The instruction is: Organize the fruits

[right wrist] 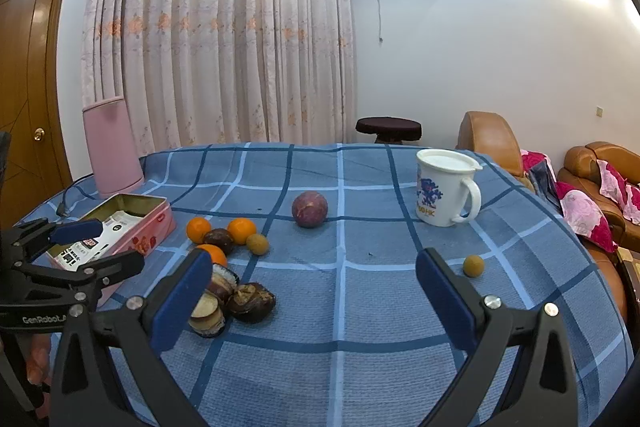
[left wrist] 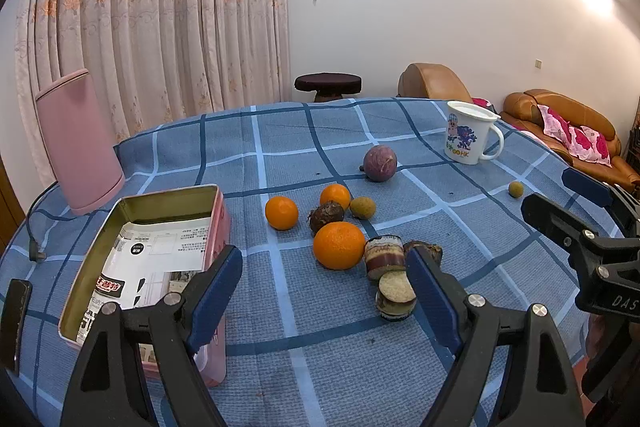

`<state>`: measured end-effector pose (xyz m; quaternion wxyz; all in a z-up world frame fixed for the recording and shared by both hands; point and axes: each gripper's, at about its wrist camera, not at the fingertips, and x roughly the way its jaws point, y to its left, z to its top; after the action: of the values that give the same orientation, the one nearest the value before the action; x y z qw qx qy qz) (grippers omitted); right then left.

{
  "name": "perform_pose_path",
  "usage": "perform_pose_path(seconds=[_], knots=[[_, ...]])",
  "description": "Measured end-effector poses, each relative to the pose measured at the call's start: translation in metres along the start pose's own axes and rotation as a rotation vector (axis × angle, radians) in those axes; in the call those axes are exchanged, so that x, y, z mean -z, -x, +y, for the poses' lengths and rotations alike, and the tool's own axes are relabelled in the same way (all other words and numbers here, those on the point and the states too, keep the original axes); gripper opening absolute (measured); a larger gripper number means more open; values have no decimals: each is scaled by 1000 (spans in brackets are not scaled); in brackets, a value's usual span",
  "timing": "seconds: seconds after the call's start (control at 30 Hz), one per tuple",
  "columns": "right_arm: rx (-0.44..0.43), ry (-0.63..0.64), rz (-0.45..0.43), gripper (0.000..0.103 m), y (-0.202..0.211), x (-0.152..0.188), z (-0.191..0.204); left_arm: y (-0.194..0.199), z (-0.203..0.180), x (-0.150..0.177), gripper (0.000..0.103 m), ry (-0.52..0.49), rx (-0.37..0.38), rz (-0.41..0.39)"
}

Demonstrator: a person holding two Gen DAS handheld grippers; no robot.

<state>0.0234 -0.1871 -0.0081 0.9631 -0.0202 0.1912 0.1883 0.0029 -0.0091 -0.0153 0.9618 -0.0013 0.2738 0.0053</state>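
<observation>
Left gripper (left wrist: 324,279) hovers low over blue plaid tablecloth (left wrist: 320,367), jaws spread wide, gripping nothing. Right gripper (right wrist: 314,291) likewise parted and empty. Three oranges (left wrist: 339,245) sit clustered at table centre beside dark brown fruit (left wrist: 326,215) and small tan fruit (left wrist: 363,207). Purple fruit (left wrist: 380,163) rests apart, further back. Open pink tin (left wrist: 220,211) lies left of cluster, papers inside. White mug (left wrist: 466,137) stands at far right.
</observation>
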Motion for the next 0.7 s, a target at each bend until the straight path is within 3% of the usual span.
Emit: perform_pose_path(seconds=[0.7], knots=[[11,-21,22,103,-6,7,-12,-9,-7,3,85,-12,-4,31]])
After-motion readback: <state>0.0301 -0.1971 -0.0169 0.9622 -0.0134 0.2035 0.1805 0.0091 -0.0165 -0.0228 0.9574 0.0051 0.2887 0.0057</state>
